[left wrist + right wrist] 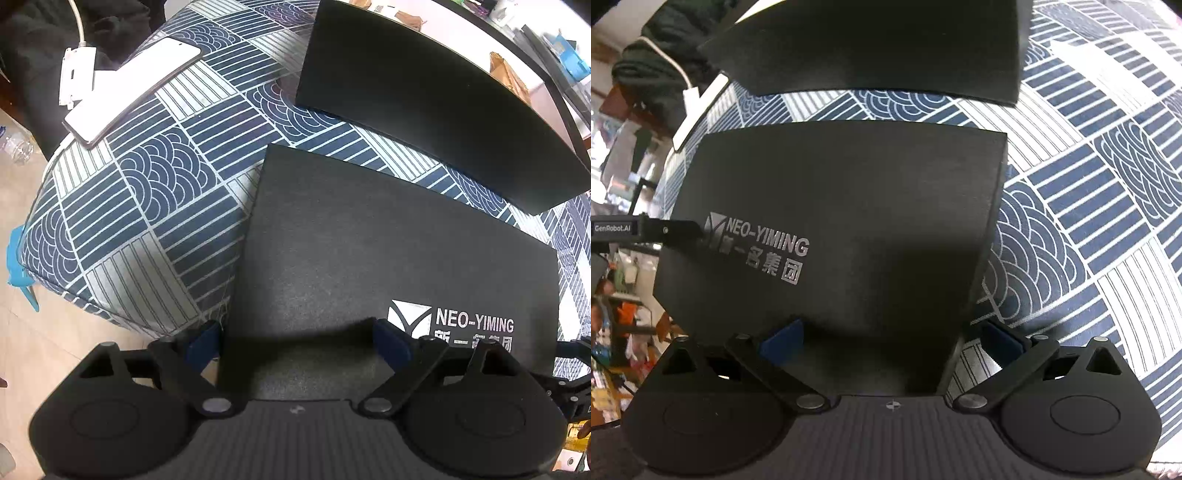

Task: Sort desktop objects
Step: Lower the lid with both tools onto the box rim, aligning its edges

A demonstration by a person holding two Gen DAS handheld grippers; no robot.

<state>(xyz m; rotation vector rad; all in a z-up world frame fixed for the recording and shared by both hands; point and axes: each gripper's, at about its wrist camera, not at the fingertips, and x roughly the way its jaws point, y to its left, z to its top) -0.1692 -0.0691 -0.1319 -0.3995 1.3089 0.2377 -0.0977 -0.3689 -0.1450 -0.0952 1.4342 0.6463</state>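
I have both tools on the black box (369, 258): my left tool (299, 339) spans its near edge with the blue pads (205, 341) spread wide at either side, and my right tool (892, 339) does the same at its own end, unclenched. Whether the pads press the box, I cannot tell. The box is matte black, closed, with a silver logo (757, 247) reading NEO-YIMING. A second black box (424, 103) lies just beyond it, apart. Both sit on a blue-and-white patterned cloth (155, 192) covering the desk. A white phone (133, 88) lies at the cloth's far edge. Wooden floor (22, 332) shows beside it.
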